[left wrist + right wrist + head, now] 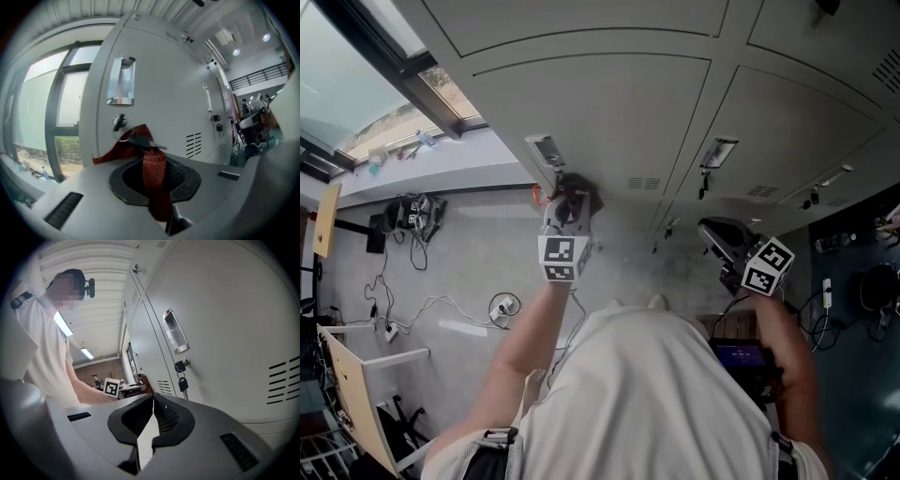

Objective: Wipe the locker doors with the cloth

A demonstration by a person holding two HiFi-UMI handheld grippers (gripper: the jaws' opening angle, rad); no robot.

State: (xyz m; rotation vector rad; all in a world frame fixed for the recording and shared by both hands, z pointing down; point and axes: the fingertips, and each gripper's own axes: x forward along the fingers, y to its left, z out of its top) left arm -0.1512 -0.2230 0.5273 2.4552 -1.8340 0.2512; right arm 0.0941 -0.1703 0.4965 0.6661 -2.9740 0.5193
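The locker door (159, 79) has the red cloth (117, 152) at five o'clock of its lock (119, 122), clenched in the left gripper (157, 187). The right gripper (151, 420) is closed, empty. The cloth could snag the dangling key (142, 140) (yanking it loose).

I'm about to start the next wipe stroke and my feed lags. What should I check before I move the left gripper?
1. Cloth held: ok. The left gripper is shut on the red cloth.
2. Cloth against the locker door: cannot tell. It reaches the door by the lock, but contact is not visible.
3. Path free of snags: not ok. A key hangs from that lock and lies across the cloth.
4. Handle: ok. It sits above the cloth, apart from it.
5. Right gripper: ok. It is shut with nothing between its jaws.
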